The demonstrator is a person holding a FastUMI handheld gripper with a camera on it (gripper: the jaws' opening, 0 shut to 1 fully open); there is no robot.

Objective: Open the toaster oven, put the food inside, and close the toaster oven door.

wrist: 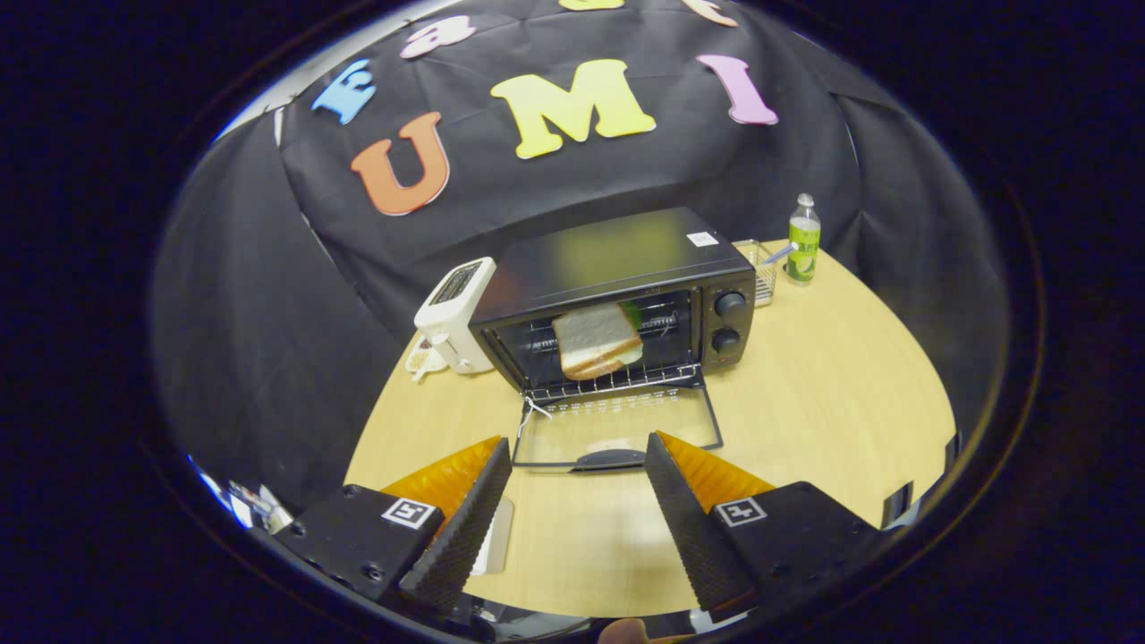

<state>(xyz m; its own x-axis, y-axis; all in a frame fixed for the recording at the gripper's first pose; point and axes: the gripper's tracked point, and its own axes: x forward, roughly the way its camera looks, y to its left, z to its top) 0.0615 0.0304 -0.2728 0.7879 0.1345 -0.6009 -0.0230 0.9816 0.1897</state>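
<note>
Gripper view: looked across a round, pale wooden table (832, 394) hemmed in by black cloth booth wall (250, 340). Gripper (578, 465) held spread wide and empty above the near part of the table, fingers (461, 528) well apart, touching nothing. Just beyond the fingertips, a black toaster oven (617, 268) stood with glass door (617, 429) dropped flat toward the near side, door handle (611, 459) lying between the fingertips. Inside, a white-bread sandwich (597, 341) rested tilted on the wire rack (617, 380). Left of the oven, touching or just beside it, a white pop-up toaster (454, 315). Far right, a clear wire basket (762, 268) and a green-labelled plastic bottle (803, 240).
</note>
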